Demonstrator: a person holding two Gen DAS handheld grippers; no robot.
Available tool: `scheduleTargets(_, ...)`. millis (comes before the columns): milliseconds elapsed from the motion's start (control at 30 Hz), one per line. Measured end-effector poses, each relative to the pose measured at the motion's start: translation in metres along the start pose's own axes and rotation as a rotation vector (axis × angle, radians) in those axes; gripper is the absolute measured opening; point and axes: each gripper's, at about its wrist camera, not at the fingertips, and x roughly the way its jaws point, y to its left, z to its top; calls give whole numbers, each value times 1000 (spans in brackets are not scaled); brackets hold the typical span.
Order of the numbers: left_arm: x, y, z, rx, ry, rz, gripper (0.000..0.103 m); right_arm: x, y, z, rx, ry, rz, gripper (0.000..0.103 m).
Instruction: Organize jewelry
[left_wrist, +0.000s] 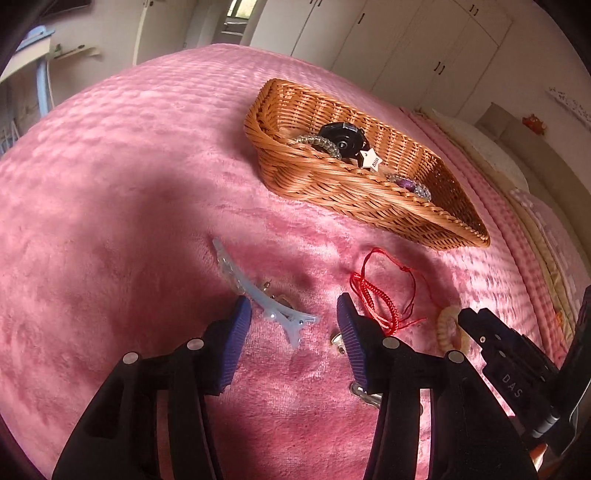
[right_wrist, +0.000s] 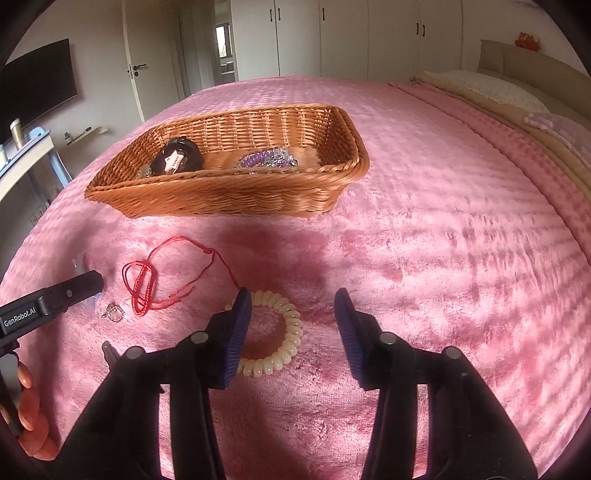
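While my pink bed (right_wrist: 424, 229) lies wide and bare to the right, the wicker basket (right_wrist: 229, 192) at the far side holds a black clip (right_wrist: 181, 157) with a star tag reading "miu" (left_wrist: 371, 159) and purple beads (right_wrist: 266, 158). My left hand-held gripper (left_wrist: 294, 317), marked "GenRobot.AI", stands apart over a pale blue hair clip (left_wrist: 255, 295); my right hand-held gripper (right_wrist: 293, 314), also apart, straddles one side of the cream coil hair tie (right_wrist: 284, 343).

Plush pink blanket (right_wrist: 424, 240) under your grippers, woven wicker basket (right_wrist: 229, 195) ahead, glossy cream plastic coil hair tie (right_wrist: 291, 332) at your right gripper's ribbed pads (right_wrist: 236, 332), red braided cord bracelet (left_wrist: 373, 295).
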Motion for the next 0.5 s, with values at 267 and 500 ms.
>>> scheduleTargets(267, -11, 13, -4, 53, 28, -6, 18, 3, -3, 0, 13, 18, 38, 25)
scheduleTargets(500, -25, 22, -9, 156, 49, 9, 18, 5, -6, 0, 26, 29, 65, 19)
